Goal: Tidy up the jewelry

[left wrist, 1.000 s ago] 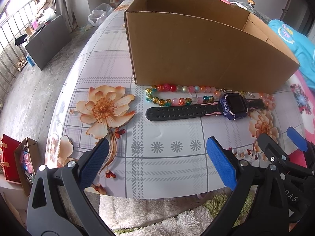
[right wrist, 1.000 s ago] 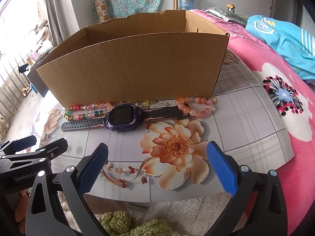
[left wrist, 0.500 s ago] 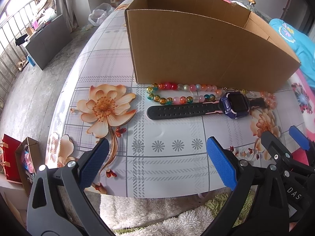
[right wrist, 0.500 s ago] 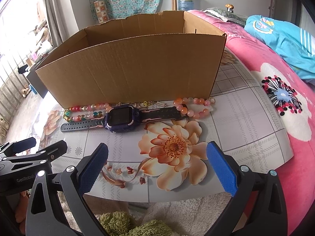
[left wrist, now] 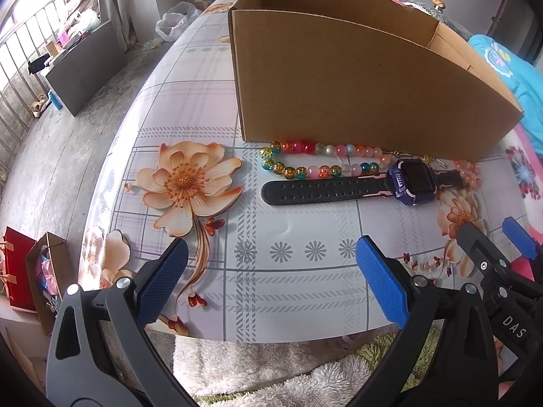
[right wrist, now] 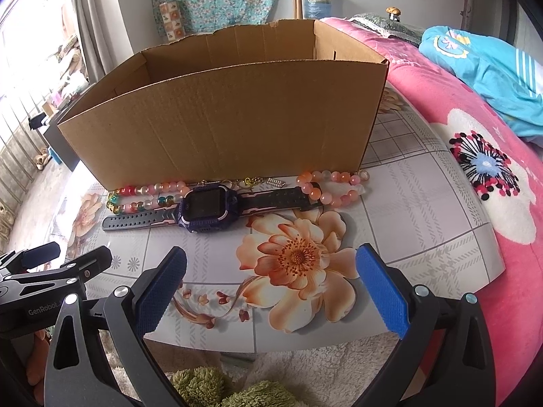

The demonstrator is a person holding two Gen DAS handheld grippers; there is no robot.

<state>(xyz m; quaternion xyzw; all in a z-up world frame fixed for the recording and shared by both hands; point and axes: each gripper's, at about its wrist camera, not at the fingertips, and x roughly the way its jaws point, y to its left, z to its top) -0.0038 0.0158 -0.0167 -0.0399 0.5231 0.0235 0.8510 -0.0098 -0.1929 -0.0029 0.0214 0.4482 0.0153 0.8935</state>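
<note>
A purple smartwatch (left wrist: pixel 412 180) (right wrist: pixel 207 207) with a black strap lies on the flowered tablecloth, in front of an open cardboard box (left wrist: pixel 356 81) (right wrist: pixel 224 125). A multicoloured bead bracelet (left wrist: pixel 315 161) (right wrist: pixel 146 196) lies between the strap and the box wall. A peach bead bracelet (right wrist: pixel 331 186) (left wrist: pixel 470 174) and a small gold chain (right wrist: pixel 254 181) rest at the watch's other end. My left gripper (left wrist: pixel 271 279) hangs open near the table's front edge, short of the strap. My right gripper (right wrist: pixel 271 279) is open over the printed flower, empty. Each gripper shows at the edge of the other's view.
The table (left wrist: pixel 190 78) drops off on the left to a concrete floor with paper bags (left wrist: pixel 30 278). A pink bedspread (right wrist: pixel 475 156) with a blue garment (right wrist: pixel 485 71) borders the right side. A fluffy rug (left wrist: pixel 271 373) lies below the front edge.
Both grippers have crept forward slightly toward the watch and beads; the jewelry has not moved and both stay open.
</note>
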